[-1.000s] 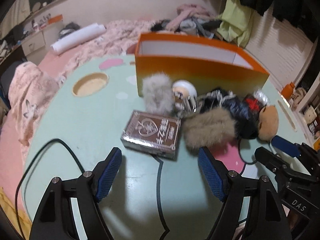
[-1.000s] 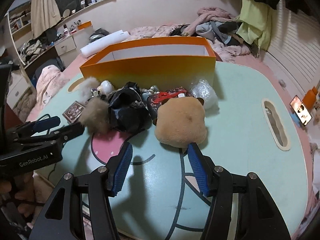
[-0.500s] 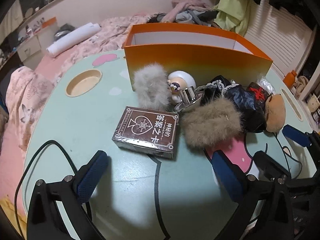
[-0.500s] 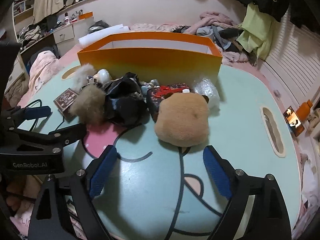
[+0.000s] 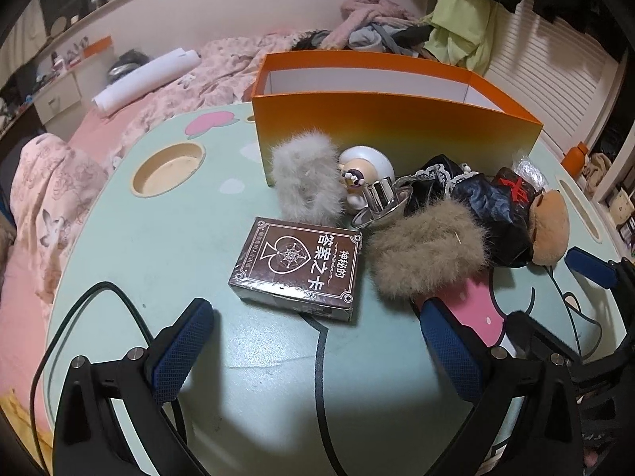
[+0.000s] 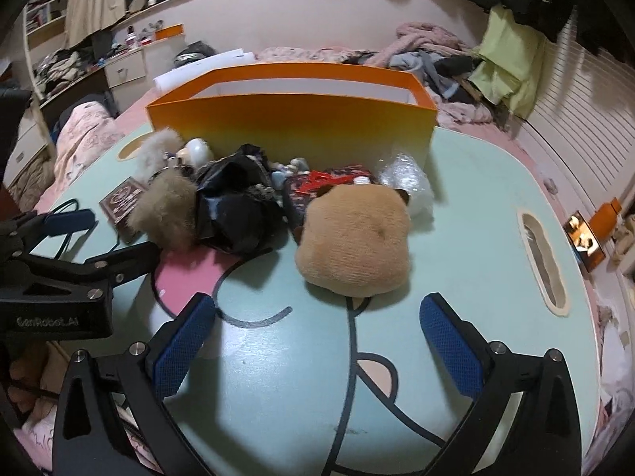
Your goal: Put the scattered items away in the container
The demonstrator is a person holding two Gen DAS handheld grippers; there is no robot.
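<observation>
Bedroom clutter surrounds a mint-green cartoon-printed worktop (image 5: 119,238), on which the orange container (image 5: 397,135) stands open-topped at the far side, its white inside seen empty as far as the views reach. Just in front of its near wall the scattered items are heaped: a grey fur scrunchie (image 5: 307,176) touching the wall, a small white figurine (image 5: 367,170) beside it, a shiny metal piece (image 5: 383,202), a black crinkled bag with lace trim (image 5: 488,214), a tan fur scrunchie (image 5: 426,256) and a brown plush toy (image 6: 355,240). A clear plastic wrap (image 6: 406,184) is seen between the plush and the container's right corner. A brown card box (image 5: 299,267) lies flat nearer the camera, apart from the container, with the grey scrunchie between the two.

The left gripper (image 5: 317,351) is held spread wide above the worktop, nothing between its blue pads, the card box just ahead of it. The right gripper (image 6: 317,349) is opening, with nothing between its pads; the plush toy sits just beyond them. A black cable (image 5: 99,297) is looped on the worktop at the left gripper's side.

Behind the worktop a bed with a pink floral quilt (image 5: 190,79) is seen, with a white paper roll (image 5: 147,75) on it and a pile of clothes (image 6: 436,55) at the far side.
</observation>
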